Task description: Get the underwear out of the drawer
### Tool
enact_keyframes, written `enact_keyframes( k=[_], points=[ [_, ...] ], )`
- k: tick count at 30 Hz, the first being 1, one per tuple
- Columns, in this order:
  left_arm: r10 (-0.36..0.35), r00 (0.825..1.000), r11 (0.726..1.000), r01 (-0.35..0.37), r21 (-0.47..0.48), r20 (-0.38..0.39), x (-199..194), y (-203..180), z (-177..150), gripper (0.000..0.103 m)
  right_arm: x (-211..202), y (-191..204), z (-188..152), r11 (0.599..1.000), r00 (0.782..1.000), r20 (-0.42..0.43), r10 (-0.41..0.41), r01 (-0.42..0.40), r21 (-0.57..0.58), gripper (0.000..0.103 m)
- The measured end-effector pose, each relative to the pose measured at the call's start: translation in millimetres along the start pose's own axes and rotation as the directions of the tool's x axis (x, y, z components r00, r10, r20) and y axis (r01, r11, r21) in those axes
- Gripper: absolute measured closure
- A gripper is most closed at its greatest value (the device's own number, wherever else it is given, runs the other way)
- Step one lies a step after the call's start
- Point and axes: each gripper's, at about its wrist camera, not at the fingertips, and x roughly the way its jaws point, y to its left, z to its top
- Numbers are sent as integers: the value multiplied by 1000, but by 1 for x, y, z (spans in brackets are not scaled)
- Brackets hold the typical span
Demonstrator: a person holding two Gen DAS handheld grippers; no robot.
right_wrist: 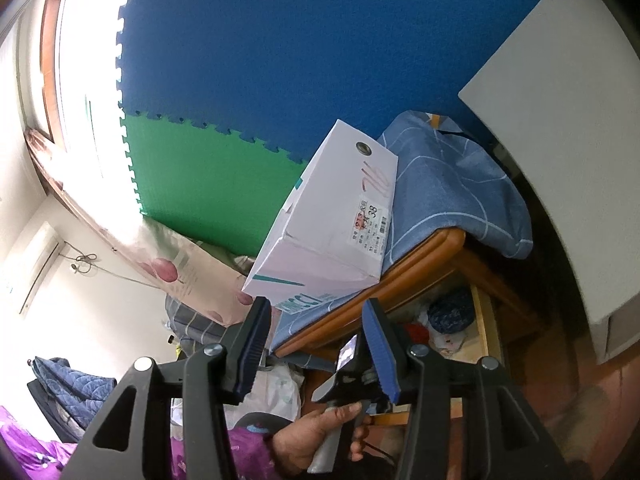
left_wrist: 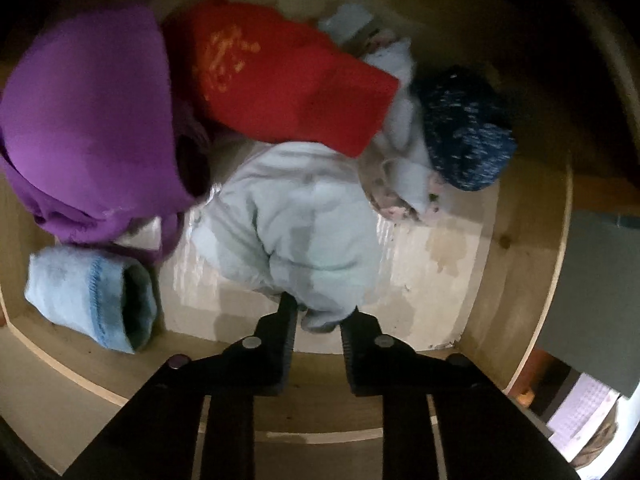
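- Left gripper (left_wrist: 318, 316) points straight down into the drawer (left_wrist: 532, 240), jaws narrow and pinched on just the near edge of the pale blue underwear (left_wrist: 296, 220), which lies on the drawer floor right ahead of the tips.
- Risk: that thin bite could slip once lifted, or drag the red garment (left_wrist: 280, 84) lying over its far edge.
- Right gripper (right_wrist: 316, 346) hangs about half open with nothing in it, outside the drawer.
- Hard to tell: everything's blurry, the purple cloth (left_wrist: 88, 120) hides what's under it, and the pad contact itself isn't clear.
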Motion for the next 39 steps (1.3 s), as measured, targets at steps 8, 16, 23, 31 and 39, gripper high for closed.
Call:
enact_keyframes(
  k=[8,16,23,31,39],
  points=[
    [-137,980,990,138,-2,145,-39,-3,-31,101,3,-7,1,999,1000,-3,-18,18,31,54],
    [-218,967,975,222,-16,133,-50,9,-34,95,8,-7,-1,999,999,-15,-32,33,36,54],
    [-99,982,984,121,-134,163,-42,10,-17,21,12,-5,-2,999,999,-33,-21,23,32,54],
    [-72,995,948,89,-306,67,-11,10,5,7,9,-16,-1,991,998,-38,60,-55,119,54],
    [-34,967,955,-43,-293,-251,32,11,22,2,4,-35,0,967,994,-13,106,-100,236,51]
  ],
)
